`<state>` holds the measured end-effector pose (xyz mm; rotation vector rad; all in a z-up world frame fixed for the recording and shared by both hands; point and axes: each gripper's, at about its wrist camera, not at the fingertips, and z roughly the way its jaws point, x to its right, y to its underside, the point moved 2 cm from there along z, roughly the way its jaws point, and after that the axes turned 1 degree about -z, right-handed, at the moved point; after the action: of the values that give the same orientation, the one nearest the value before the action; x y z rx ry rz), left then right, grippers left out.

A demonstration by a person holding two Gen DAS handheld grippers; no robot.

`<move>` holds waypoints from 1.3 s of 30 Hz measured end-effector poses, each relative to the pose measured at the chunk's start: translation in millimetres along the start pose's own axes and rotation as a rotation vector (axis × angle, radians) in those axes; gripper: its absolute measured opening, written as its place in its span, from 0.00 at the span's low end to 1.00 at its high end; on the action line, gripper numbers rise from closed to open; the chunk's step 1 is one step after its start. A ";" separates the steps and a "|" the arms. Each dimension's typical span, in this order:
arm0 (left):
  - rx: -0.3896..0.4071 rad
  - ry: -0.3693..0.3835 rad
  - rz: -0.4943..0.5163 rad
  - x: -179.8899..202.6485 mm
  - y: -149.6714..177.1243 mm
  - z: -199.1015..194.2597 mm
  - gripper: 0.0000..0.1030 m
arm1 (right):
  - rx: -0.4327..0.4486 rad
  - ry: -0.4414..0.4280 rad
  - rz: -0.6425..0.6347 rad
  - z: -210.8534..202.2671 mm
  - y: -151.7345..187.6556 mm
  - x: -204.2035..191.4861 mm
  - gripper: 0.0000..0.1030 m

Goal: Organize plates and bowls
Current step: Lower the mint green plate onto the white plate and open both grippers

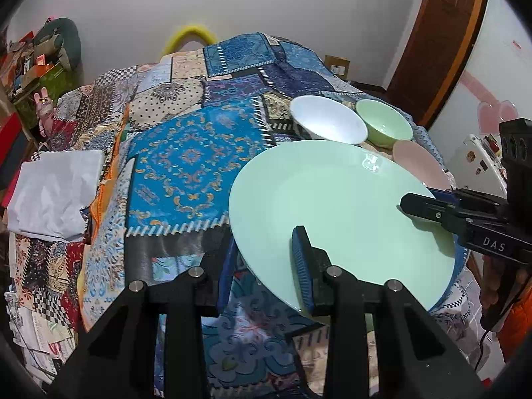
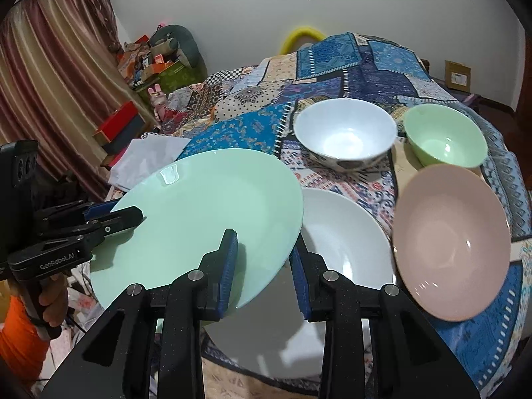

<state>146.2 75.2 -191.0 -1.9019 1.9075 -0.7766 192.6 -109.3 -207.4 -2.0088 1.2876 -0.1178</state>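
Note:
A large mint-green plate [image 1: 332, 199] [image 2: 206, 206] hangs tilted above the table, held from two sides. My left gripper [image 1: 262, 252] is shut on its near rim, one pad on top and the other beneath. My right gripper [image 2: 262, 242] is shut on the opposite rim; it shows at the plate's right edge [image 1: 419, 199] in the left wrist view. The left gripper [image 2: 126, 214] appears at the plate's left in the right wrist view. A white plate [image 2: 349, 232] lies below, a pink plate [image 2: 452, 242] [image 1: 419, 163] beside it, and a white bowl [image 2: 345, 133] [image 1: 326, 119] and green bowl [image 2: 445, 136] [image 1: 385, 123] behind.
A patchwork cloth [image 1: 186, 159] covers the table. Crumpled white paper [image 1: 56, 193] lies at its left edge. Boxes and clutter [image 2: 149, 63] stand by the curtain at far left; a wooden door [image 1: 432, 50] is at the right. A hand in an orange sleeve [image 2: 20, 326] holds the left gripper.

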 end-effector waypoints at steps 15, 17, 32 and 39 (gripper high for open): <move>-0.033 0.018 0.033 39.4 16.7 25.4 0.32 | -0.014 0.020 0.078 -9.2 34.9 33.8 0.28; -0.050 0.019 0.037 43.8 18.8 32.4 0.32 | -0.019 0.018 0.094 -9.2 39.9 39.0 0.28; -0.118 0.024 0.058 56.7 22.9 64.7 0.32 | -0.051 0.011 0.155 -5.1 55.3 58.8 0.28; -0.134 0.020 0.061 54.4 23.0 75.6 0.32 | -0.062 0.013 0.158 -0.4 56.5 59.1 0.28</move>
<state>169.8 9.7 -257.1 -1.9087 2.0673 -0.6666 179.1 -170.7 -259.7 -1.9517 1.4689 -0.0167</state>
